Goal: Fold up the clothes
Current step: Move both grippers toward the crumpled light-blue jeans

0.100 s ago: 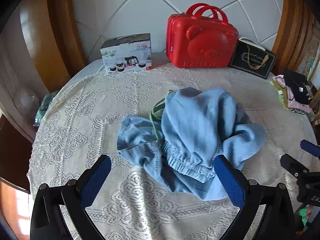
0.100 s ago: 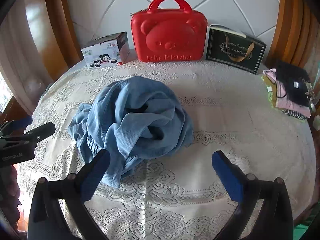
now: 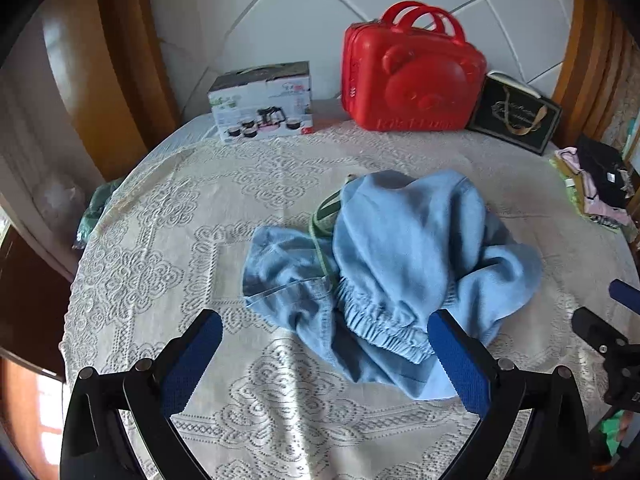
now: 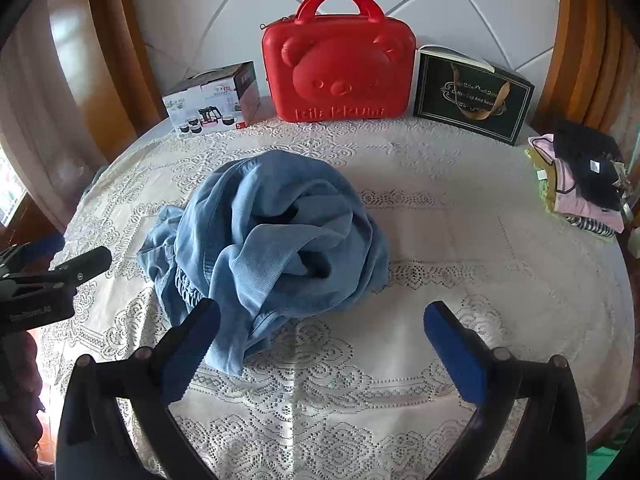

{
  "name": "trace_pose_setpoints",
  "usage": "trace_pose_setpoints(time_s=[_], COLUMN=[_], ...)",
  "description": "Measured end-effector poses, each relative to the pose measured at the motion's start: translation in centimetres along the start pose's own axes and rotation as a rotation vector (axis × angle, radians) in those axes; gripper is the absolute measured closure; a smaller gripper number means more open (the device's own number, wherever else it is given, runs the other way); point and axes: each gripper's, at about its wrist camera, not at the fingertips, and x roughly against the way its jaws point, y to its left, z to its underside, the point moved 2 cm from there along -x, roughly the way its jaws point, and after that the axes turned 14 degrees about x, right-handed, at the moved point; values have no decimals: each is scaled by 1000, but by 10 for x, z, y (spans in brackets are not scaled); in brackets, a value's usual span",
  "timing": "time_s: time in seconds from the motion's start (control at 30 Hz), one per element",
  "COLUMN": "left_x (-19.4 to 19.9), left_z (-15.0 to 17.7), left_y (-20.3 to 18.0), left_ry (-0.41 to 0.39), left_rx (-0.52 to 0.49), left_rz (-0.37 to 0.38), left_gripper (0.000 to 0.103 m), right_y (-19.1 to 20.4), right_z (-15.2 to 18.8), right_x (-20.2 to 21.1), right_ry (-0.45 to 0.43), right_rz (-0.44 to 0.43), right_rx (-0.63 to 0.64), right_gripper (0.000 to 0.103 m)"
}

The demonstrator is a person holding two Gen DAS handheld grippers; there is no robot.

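A crumpled light-blue garment (image 3: pixel 396 264) with a gathered elastic waistband lies in a heap in the middle of the round table; the right wrist view shows the same garment (image 4: pixel 272 236) left of centre. My left gripper (image 3: pixel 324 330) hovers above the heap's near edge, jaws wide open, nothing between the blue pads. My right gripper (image 4: pixel 320 320) stands open over the tablecloth at the heap's near right side, holding nothing. Each gripper shows at the edge of the other's view.
A lace tablecloth (image 4: pixel 460 240) covers the round table. Along the back stand a white tea-set box (image 3: pixel 262 100), a red bear-face case (image 4: pixel 338 64) and a black gift box (image 4: pixel 472 94). A stack of folded clothes (image 4: pixel 580 184) sits at the right edge.
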Motion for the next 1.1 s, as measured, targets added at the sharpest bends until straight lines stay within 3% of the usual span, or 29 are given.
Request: trace_pose_setpoints(time_s=[0.1,0.2,0.43,1.1], left_x=[1,6,-6,-6], left_z=[-2,4,-6,-1], left_y=[19,30,11,20], left_ry=[-3,-5,39,39], left_rx=[45,39,22,32], left_rz=[73,57,-28,-19], left_gripper=[0,0,0,0], right_y=[1,1,-4,-1], right_z=[0,0,-1,-3], right_x=[0,0,-4,-1], right_ry=[12,25,14,23], right_rz=[0,0,-20,-34], right_rx=[-3,-6,-31,-25], right_gripper=[0,0,0,0])
